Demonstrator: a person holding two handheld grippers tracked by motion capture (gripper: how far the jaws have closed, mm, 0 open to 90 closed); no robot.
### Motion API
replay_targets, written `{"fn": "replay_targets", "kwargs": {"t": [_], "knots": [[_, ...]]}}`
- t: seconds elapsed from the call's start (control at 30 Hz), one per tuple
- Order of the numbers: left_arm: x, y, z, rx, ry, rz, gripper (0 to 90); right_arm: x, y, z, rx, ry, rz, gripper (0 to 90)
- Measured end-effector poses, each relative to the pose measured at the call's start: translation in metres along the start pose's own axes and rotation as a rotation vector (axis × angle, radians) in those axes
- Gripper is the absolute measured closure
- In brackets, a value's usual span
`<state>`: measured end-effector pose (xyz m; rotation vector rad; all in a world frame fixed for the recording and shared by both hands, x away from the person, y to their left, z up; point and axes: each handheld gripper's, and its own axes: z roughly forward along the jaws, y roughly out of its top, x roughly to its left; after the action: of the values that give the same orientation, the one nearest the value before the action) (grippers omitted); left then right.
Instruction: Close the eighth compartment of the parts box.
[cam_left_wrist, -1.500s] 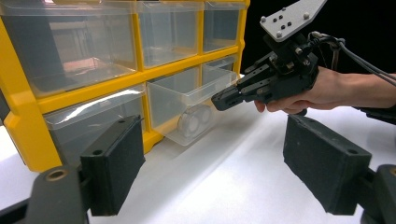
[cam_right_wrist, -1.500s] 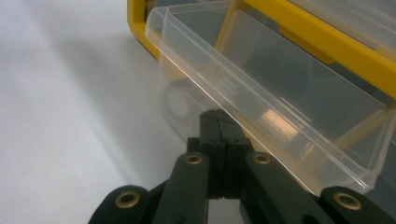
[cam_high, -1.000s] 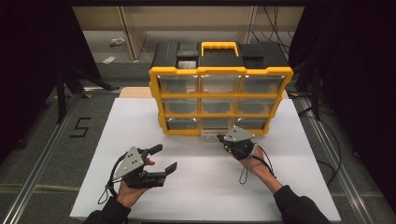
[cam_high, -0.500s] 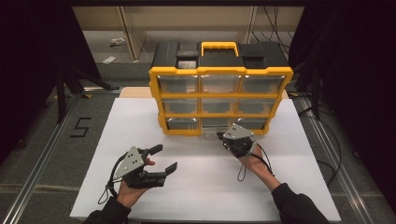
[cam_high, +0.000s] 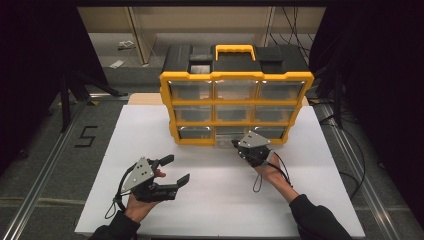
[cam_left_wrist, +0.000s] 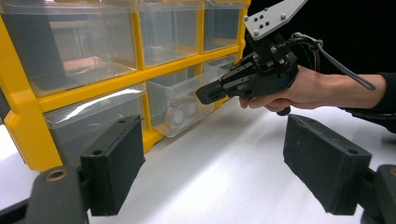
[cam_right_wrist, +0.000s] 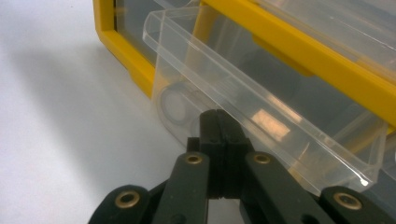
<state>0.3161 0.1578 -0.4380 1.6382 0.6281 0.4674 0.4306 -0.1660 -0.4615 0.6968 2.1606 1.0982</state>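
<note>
Bottom-middle drawer partly drawn out — opening begun, not finished.

The right tool (cam_high: 239, 145) had its jaws pinched narrow at the front lip of the clear drawer (cam_left_wrist: 180, 105), which jutted from the yellow organizer (cam_high: 235, 107) on the white tabletop (cam_high: 220, 200); the left tool (cam_high: 172, 170) hovered wide, holding nothing.

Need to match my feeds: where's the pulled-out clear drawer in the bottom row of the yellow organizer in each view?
High view: the clear drawer sits bottom-middle of the organizer, before the right gripper.
Left gripper view: centre, left of that gripper's tip.
Right gripper view: diagonal across the middle, above the shut jaws.
Shared landmark: the yellow frame.
</note>
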Motion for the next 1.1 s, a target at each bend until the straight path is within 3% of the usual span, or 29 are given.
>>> {"fn": "replay_targets", "kwargs": {"t": [0.67,1.1], "knots": [[0.0,0.0,0.0,0.003,0.0,0.002,20.2,-0.005,0.001,0.006,0.01,-0.014,0.0,90.0],[0.0,0.0,0.0,0.004,0.001,0.002,20.2,-0.012,-0.001,0.009,0.015,-0.027,0.027,90.0]]}}
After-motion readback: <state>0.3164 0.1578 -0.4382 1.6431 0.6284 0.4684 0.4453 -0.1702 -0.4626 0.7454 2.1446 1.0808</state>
